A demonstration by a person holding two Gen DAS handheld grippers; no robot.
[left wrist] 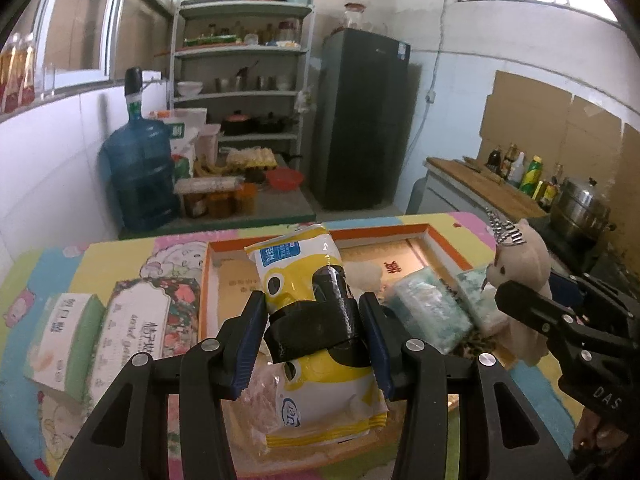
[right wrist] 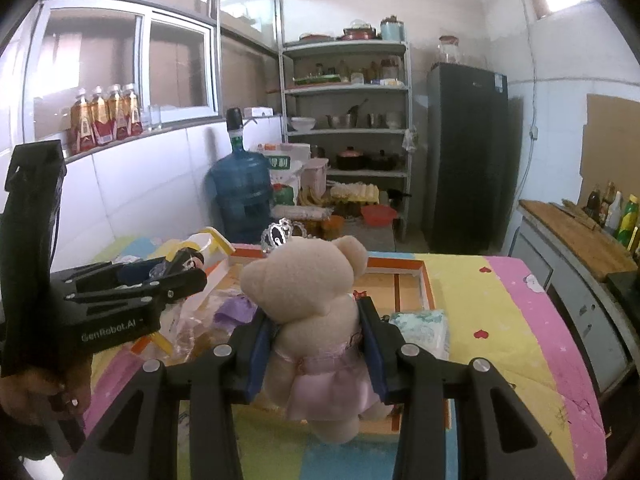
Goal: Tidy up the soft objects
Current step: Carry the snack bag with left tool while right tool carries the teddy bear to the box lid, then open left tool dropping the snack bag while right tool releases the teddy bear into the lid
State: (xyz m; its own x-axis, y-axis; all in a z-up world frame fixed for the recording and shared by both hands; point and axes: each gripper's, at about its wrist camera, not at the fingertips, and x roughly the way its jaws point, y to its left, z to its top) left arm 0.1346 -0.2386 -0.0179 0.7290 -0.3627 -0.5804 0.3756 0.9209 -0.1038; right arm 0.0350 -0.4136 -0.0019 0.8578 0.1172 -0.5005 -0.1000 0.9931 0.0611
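My left gripper (left wrist: 314, 312) is shut on a yellow and white tissue pack (left wrist: 292, 264), its blue pads on the pack's two sides. A black plastic piece (left wrist: 316, 328) lies across the pack between the fingers. The pack hangs over an orange-rimmed box (left wrist: 436, 248). My right gripper (right wrist: 316, 320) is shut on a beige teddy bear (right wrist: 308, 280) in a pink dress with a silver tiara, holding it upright by the waist. In the left wrist view the bear (left wrist: 520, 256) and the right gripper (left wrist: 508, 294) sit at the right. In the right wrist view the left gripper (right wrist: 188, 276) is at the left.
Teal tissue packs (left wrist: 432, 312) lie in the box. A floral box (left wrist: 132, 320) and a green box (left wrist: 64, 340) lie left of it on the colourful table cover (right wrist: 480, 300). A water jug (left wrist: 140, 168), shelves (left wrist: 240, 92) and a fridge (left wrist: 360, 120) stand beyond. A hand (right wrist: 40, 392) holds the left gripper.
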